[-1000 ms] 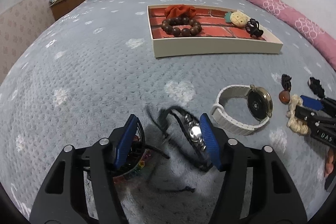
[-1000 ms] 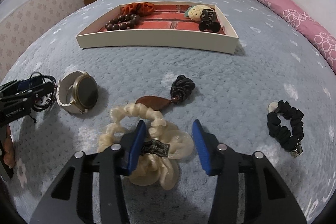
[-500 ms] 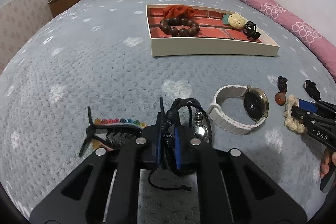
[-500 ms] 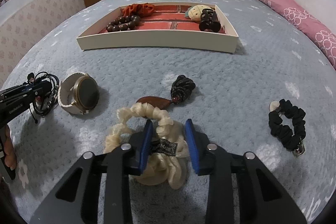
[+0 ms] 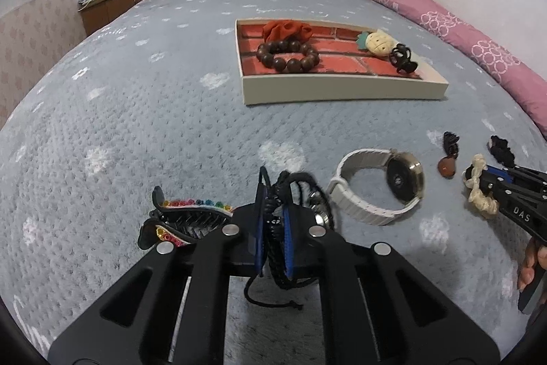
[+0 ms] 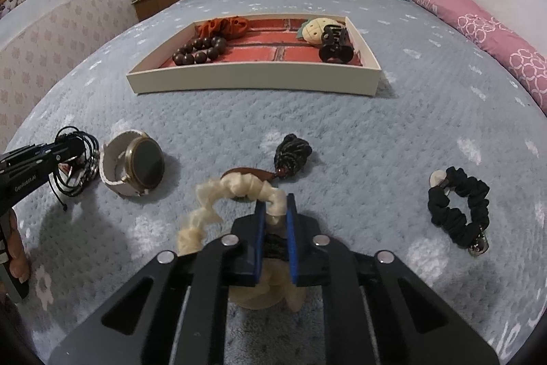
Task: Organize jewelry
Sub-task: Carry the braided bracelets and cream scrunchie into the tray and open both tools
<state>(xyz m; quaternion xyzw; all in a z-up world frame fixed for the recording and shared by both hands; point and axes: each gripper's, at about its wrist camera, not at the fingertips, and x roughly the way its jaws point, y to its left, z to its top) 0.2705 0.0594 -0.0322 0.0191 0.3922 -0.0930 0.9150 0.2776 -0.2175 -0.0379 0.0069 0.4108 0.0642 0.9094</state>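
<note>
My left gripper [image 5: 273, 194] is shut on a black cord bracelet [image 5: 301, 190] and holds it just above the grey bedspread. My right gripper [image 6: 275, 206] is shut on a cream scrunchie [image 6: 236, 190] and lifts it off the bedspread. A white tray [image 5: 342, 89] with a red brick-pattern floor lies further back; it holds a brown bead bracelet [image 5: 289, 55], an orange scrunchie [image 5: 287, 28], a pineapple charm [image 5: 377, 43] and a black claw clip [image 5: 403, 59]. The tray also shows in the right wrist view [image 6: 253, 81].
A white-strap watch [image 5: 379, 190] lies between the grippers. A rainbow-studded hair clip [image 5: 184, 218] lies left of my left gripper. A brown pendant with a black knot [image 6: 290, 156] and a black scrunchie [image 6: 458, 204] lie near my right gripper. A pink bolster [image 5: 461, 33] runs along the right.
Both grippers closed from open: the left onto the black cord bracelet, the right onto the cream scrunchie. Both items now hang lifted off the bedspread.
</note>
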